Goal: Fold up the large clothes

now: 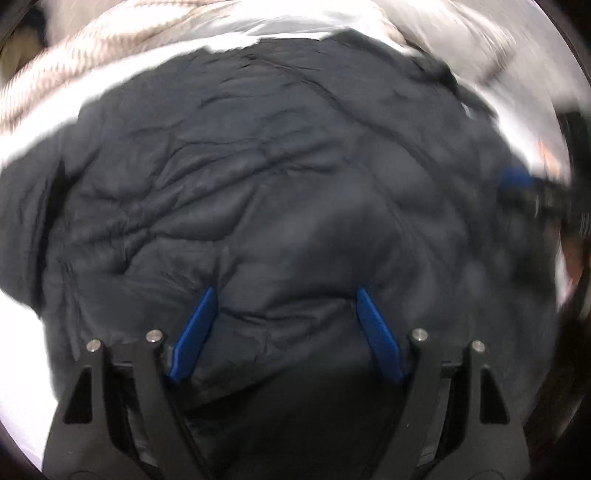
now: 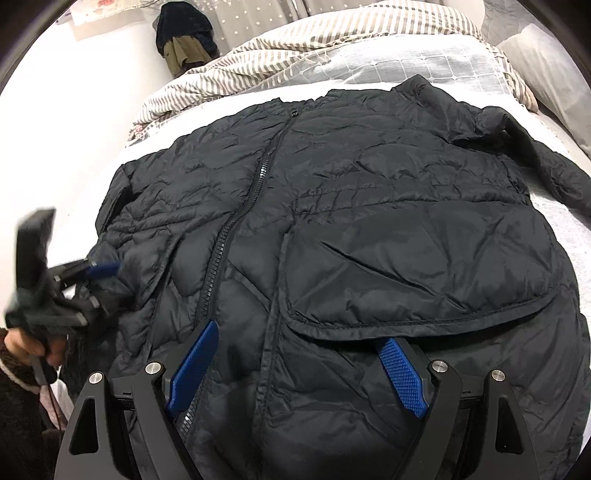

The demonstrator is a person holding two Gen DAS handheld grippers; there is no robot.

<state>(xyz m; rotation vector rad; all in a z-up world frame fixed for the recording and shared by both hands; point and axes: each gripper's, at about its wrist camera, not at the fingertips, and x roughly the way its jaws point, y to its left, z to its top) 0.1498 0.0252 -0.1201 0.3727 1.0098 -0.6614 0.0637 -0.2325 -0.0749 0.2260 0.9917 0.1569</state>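
A large dark navy puffer jacket lies front up on a white bed, zipper closed, one sleeve trailing right. A folded panel lies across its lower right front. My right gripper is open, low over the hem, its blue fingers spread on the fabric. My left gripper is open over the jacket, which fills its blurred view. It also shows in the right wrist view at the jacket's left edge, blurred.
A striped blanket and quilted grey bedding lie at the bed's far side. A dark bundle sits behind them. White sheet lies left of the jacket. A hand holds the left gripper.
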